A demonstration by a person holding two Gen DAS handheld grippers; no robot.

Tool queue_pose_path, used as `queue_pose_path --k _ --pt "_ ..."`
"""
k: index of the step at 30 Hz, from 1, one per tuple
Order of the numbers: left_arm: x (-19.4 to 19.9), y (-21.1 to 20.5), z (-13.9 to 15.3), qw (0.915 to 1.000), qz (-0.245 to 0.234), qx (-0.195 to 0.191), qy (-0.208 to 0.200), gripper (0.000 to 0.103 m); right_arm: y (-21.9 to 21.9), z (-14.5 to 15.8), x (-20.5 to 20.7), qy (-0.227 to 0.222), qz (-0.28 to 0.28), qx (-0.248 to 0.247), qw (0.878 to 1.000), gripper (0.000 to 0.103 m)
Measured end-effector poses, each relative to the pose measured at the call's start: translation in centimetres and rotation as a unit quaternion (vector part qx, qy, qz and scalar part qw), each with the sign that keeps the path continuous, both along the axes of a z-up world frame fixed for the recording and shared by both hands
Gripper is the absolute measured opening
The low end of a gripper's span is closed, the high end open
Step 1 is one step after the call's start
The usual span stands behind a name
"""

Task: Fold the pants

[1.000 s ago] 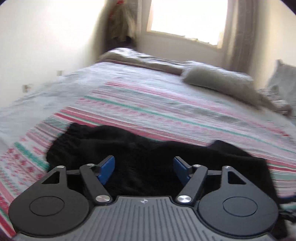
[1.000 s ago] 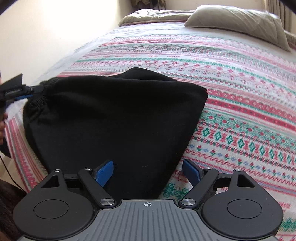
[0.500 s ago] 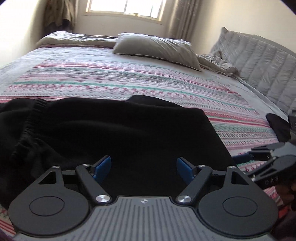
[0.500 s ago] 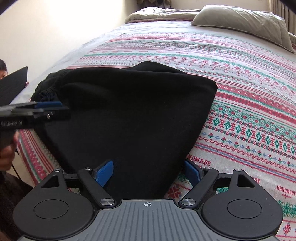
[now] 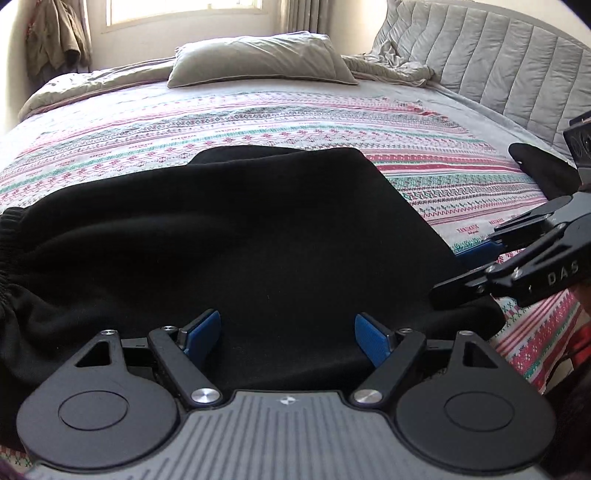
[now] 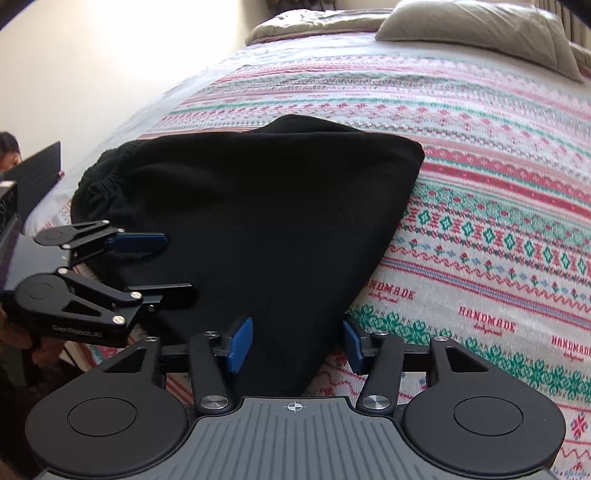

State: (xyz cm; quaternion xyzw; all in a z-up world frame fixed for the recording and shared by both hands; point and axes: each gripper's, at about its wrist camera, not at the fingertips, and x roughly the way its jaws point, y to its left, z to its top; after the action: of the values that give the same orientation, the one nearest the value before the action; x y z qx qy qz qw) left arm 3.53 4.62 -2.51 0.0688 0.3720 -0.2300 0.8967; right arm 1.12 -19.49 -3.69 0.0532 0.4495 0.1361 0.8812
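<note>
Right now the black pants lie folded into a broad dark bundle on the near part of the bed, on top of the patterned bedspread with its pink, green and white bands. Their gathered elastic waistband sits at the left end of the bundle, bunched and a little raised, while the opposite end comes to a blunt folded corner resting flat on the bedspread.

Over the near edge of the cloth hovers the left gripper, its jaws standing wide apart with nothing between them; the blue pads hang above the black fabric. I cannot tell whether they touch it. From the right wrist view the same tool shows side-on, reaching in over the waistband side of the bundle.

Further along, the right gripper is at the bundle's narrow near end, jaws also wide, the black cloth running between its two blue pads without being clamped. In the left wrist view it enters from the right, close against the edge of the pants.

Beyond all this, a grey pillow lies at the far side of the bed below the window, and a quilted grey headboard rises on the right.
</note>
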Motion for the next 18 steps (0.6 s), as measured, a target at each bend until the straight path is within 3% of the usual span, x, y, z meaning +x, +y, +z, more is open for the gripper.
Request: queue_pose_path --k 6,8,11,18 --pt "-0.3 -0.2 0.0 1.0000 -0.006 0.001 -0.007 0.083 -1.2 0.3 -0.6 0.001 -0.013 0.007 1.000 0.050" --pt "-0.4 -0.5 -0.1 0.9999 -0.010 -0.001 -0.010 0.083 -1.1 0.1 -0.6 0.006 -0.004 0.017 1.000 0.042" --pt "-0.6 -0.8 0.1 0.9996 -0.021 -0.010 -0.014 0.083 -0.5 -0.6 -0.6 0.005 0.014 0.024 1.000 0.040" --pt "-1.8 -1.6 0.6 0.9967 -0.065 -0.025 -0.041 0.083 -1.4 -0.2 -0.3 0.009 -0.001 0.065 0.998 0.021"
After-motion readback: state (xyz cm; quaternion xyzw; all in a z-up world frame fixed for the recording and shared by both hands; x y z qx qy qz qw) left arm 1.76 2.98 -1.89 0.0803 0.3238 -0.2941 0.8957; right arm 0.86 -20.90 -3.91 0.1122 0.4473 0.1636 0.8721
